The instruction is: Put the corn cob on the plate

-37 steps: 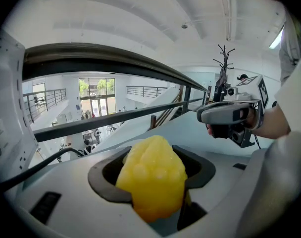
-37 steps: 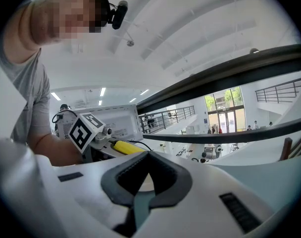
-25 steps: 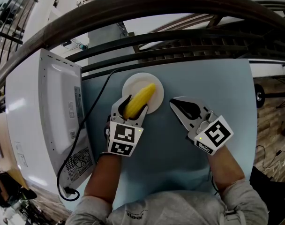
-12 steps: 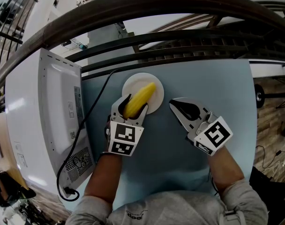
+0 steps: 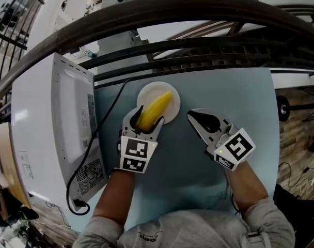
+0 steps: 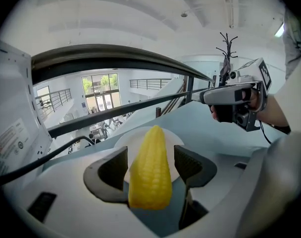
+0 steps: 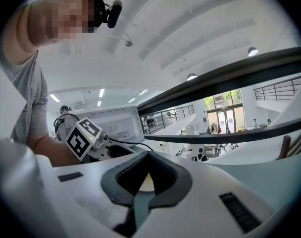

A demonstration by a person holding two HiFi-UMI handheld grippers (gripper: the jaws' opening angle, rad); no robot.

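Left gripper view, left hand-held gripper (image 6: 150,161) jaws opening, corn cob (image 6: 149,172) between

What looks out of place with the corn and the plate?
The corn cob sits askew, only partly over the white plate: its thick end overhangs the rim, between the left gripper's opening jaws. Nothing looks spilled or damaged.

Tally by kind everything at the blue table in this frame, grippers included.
Corn cob: 1
Plate: 1
White appliance: 1
Black cable: 1
Grippers: 2 (left gripper, its jaws opening with the corn cob between them; right gripper, jaws together on nothing)
Total: 6
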